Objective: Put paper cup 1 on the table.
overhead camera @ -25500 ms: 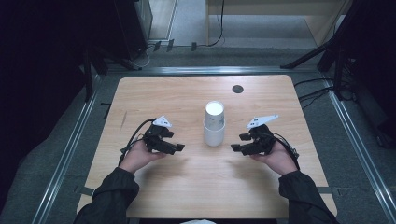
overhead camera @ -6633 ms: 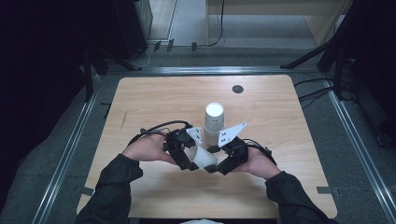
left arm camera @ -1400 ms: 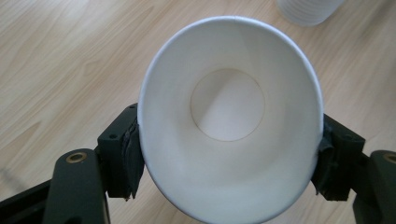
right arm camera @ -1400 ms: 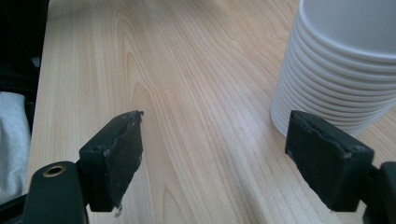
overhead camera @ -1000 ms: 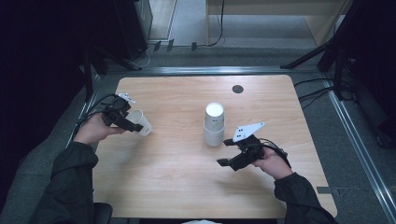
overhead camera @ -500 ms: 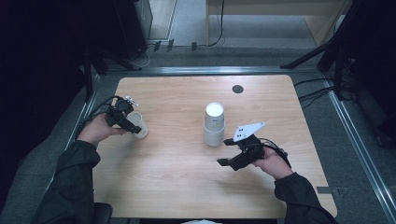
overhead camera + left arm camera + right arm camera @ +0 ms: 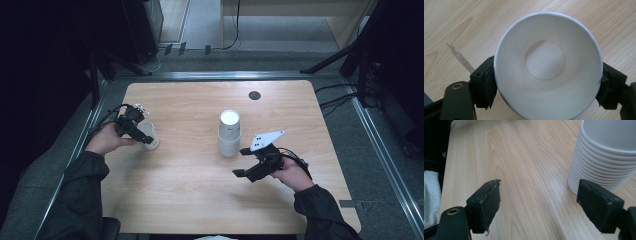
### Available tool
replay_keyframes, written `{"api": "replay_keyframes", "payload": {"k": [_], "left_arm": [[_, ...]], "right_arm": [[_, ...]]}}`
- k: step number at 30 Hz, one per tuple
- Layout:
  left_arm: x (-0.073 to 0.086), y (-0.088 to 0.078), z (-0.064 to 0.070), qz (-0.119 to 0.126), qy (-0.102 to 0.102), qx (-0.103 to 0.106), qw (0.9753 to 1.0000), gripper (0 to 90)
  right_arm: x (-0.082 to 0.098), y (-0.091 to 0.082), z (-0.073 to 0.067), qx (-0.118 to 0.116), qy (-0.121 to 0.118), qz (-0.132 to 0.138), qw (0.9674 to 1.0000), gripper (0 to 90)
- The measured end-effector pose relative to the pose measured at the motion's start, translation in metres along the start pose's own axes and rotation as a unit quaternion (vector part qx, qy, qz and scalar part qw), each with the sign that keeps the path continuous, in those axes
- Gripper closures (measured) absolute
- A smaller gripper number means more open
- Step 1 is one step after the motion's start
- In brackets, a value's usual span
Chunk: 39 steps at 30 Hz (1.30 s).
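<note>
At table's left, white paper cup (image 7: pixel 547 67), upright, empty, round-rimmed

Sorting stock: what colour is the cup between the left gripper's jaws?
White, clearest in the left gripper view: cup.

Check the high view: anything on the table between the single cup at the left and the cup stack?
Nothing. In the high view, bare wood separates the single cup from the cup stack.

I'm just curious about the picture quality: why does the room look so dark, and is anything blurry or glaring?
High view: only the table is lit, its surroundings nearly black. Left gripper view: the paper cup is bright and sharp, with soft shadow inside. Right gripper view: a pale sheen on the wood, and the cup stack is slightly soft.
</note>
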State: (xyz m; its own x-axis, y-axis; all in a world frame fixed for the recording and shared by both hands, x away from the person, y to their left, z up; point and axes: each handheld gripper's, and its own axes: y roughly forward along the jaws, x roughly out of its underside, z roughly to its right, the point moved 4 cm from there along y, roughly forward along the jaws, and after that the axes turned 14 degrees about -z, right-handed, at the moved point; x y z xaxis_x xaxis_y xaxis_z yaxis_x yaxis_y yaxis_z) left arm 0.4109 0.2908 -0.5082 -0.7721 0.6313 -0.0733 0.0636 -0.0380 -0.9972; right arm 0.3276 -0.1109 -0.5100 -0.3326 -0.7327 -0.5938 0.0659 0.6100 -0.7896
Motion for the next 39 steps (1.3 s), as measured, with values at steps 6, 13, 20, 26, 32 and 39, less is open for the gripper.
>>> {"api": "replay_keyframes", "payload": {"k": [6, 13, 20, 26, 32, 39], "left_arm": [[0.001, 0.002, 0.0, 0.001, -0.003, 0.01, 0.9999, 16.4], [0.001, 0.0, 0.001, 0.008, -0.007, 0.026, 0.9996, 13.3], [0.007, -0.01, 0.001, 0.031, -0.01, 0.038, 0.9988, 13.0], [0.016, -0.027, -0.001, 0.066, -0.015, 0.045, 0.9967, 13.0], [0.024, -0.046, -0.001, 0.093, -0.021, 0.048, 0.9943, 13.2], [0.023, -0.07, 0.008, 0.123, -0.027, 0.059, 0.9903, 13.8]], "right_arm": [[0.0, 0.0, 0.0, 0.002, -0.001, -0.001, 1.0, 19.4], [0.0, -0.001, 0.001, 0.005, -0.002, 0.0, 1.0, 19.4], [0.001, -0.002, 0.002, 0.017, -0.009, 0.0, 0.9998, 19.4], [0.001, -0.004, 0.004, 0.03, -0.01, 0.003, 0.9995, 19.5], [0.002, -0.005, 0.004, 0.035, -0.011, 0.004, 0.9993, 19.5], [0.002, -0.008, 0.006, 0.039, -0.002, 0.009, 0.9992, 19.1]]}}
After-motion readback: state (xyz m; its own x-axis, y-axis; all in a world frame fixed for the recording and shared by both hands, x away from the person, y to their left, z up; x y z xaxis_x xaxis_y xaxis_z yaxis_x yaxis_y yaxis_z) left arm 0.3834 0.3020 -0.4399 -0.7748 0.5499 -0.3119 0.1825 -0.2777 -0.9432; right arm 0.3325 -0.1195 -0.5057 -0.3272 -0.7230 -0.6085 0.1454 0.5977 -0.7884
